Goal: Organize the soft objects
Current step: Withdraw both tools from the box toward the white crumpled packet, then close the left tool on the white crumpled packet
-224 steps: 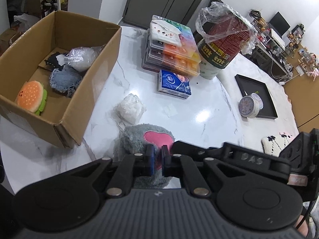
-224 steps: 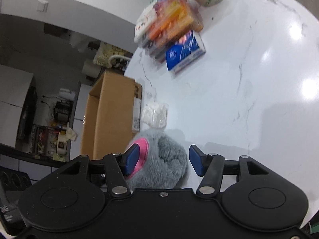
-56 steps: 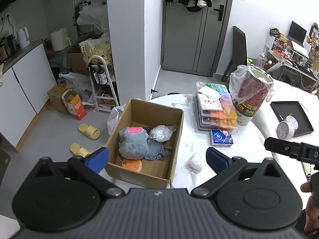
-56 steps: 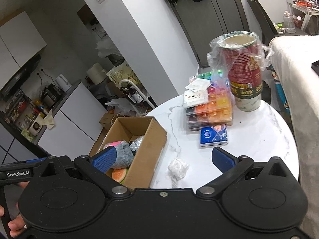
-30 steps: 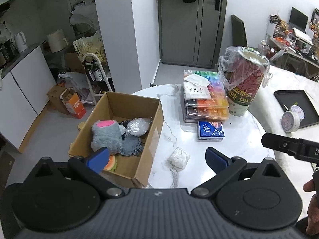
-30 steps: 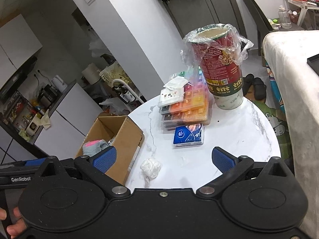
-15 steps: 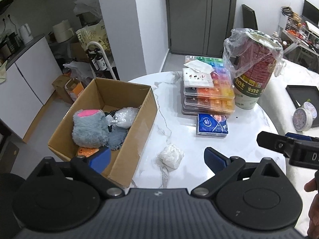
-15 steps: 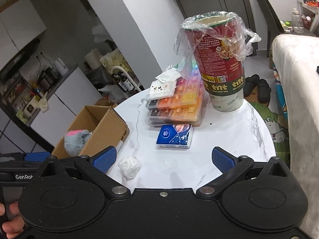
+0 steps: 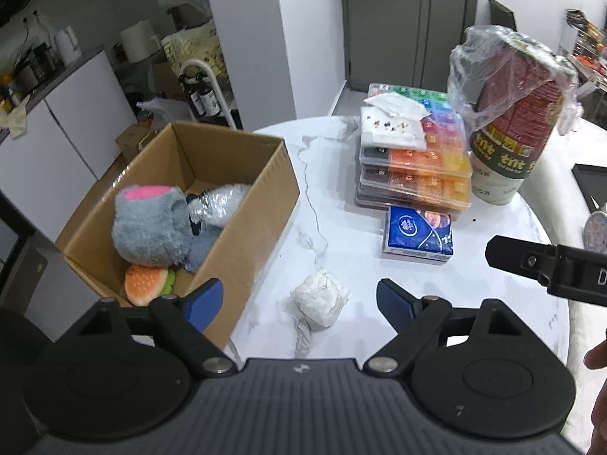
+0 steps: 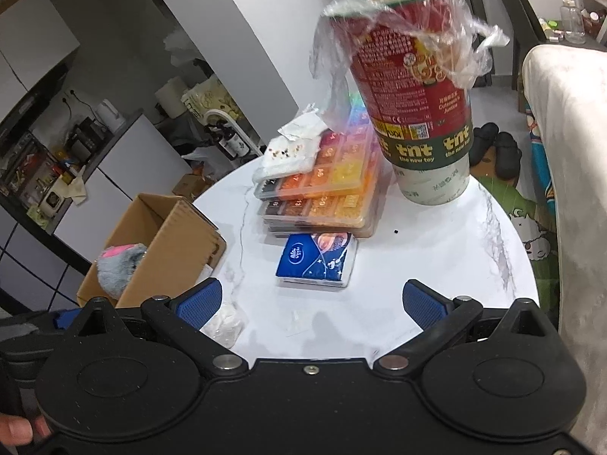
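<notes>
A white crumpled soft bundle (image 9: 320,305) lies on the white marble table (image 9: 341,204), just right of the cardboard box (image 9: 242,250). My left gripper (image 9: 299,303) hangs above it with its jaws closing; the bundle shows in the gap but no pad touches it. Inside the box lie a grey plush with a pink patch (image 9: 151,223), a burger toy (image 9: 146,284) and a clear-wrapped item (image 9: 220,204). My right gripper (image 10: 309,305) is open over the table's near part, the white bundle (image 10: 224,324) by its left finger. The box (image 10: 167,250) stands at left.
A blue tissue pack (image 9: 417,235) lies mid-table before a stack of coloured bead cases (image 9: 413,167). A tall red tub under plastic film (image 9: 512,113) stands at the back right. The right tool's arm (image 9: 546,269) crosses the right side. A black tray (image 9: 592,185) sits far right.
Both grippers have come down and closer to the table, so the box and white bundle look larger. The left jaws have narrowed a little around the view of the bundle.
</notes>
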